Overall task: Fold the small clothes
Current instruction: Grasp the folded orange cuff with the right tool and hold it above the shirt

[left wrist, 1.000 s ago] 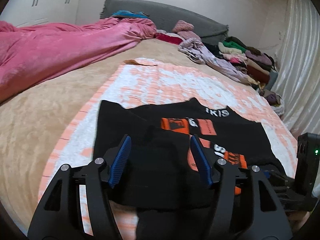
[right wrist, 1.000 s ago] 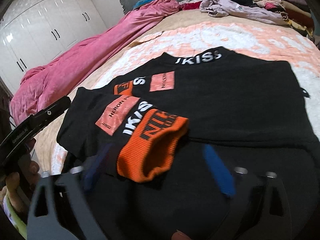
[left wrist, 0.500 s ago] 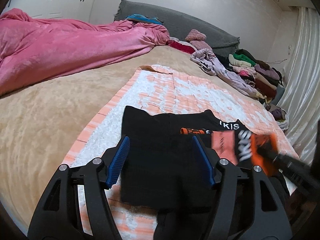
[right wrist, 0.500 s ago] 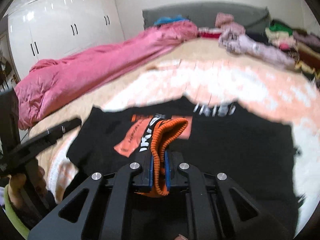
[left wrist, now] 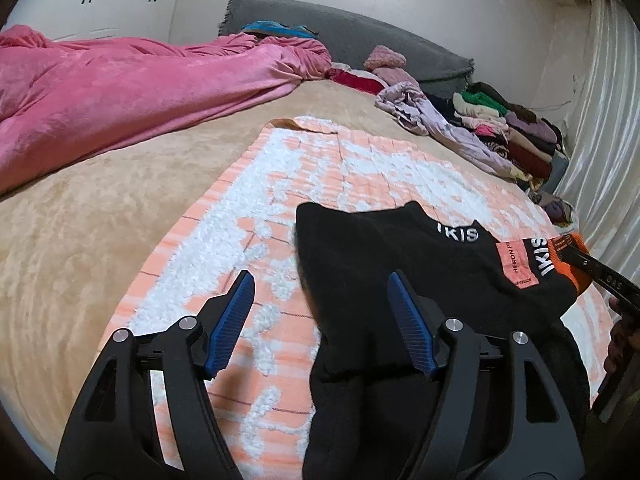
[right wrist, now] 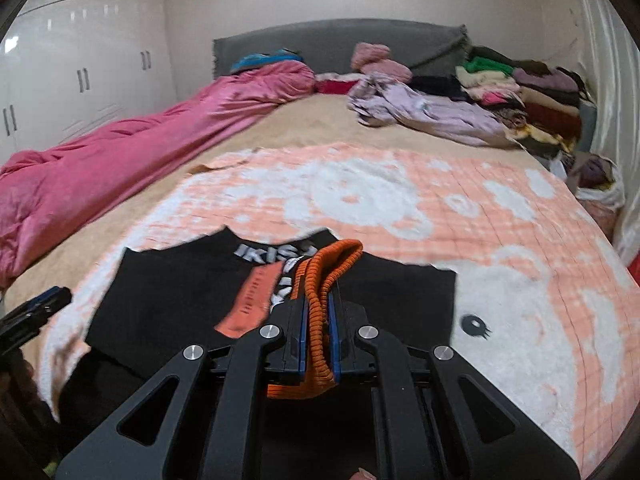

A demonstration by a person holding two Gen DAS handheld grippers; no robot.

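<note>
right wrist view: right gripper (right wrist: 318, 320) clamped tight on the orange ribbed cuff (right wrist: 324, 280) of the black sweater (right wrist: 168, 288), cuff bunched between the blue pads (right wrist: 304, 332) and sticking out above and below them. sleeve with white lettering and a coral patch drawn across the sweater's body toward the neckline. sweater lies on the orange and white blanket (right wrist: 440, 208) spread over the tan bed cover (right wrist: 312, 120). left gripper's tip shows at the left edge, just beside the sweater's edge. left wrist view: left gripper (left wrist: 322, 320) jaws apart and opening; right pad over black fabric, left pad over bare blanket, neither pad pressing on cloth. black sweater (left wrist: 380, 264) lies under and ahead of it, sleeve pulled out to the right where the right gripper (left wrist: 580, 260) pinches the cuff. pink duvet (left wrist: 120, 96) heaped along the left side of the bed, pile of clothes (left wrist: 500, 128) at far right near the grey headboard (left wrist: 360, 36) and curtain (left wrist: 600, 120)
</note>
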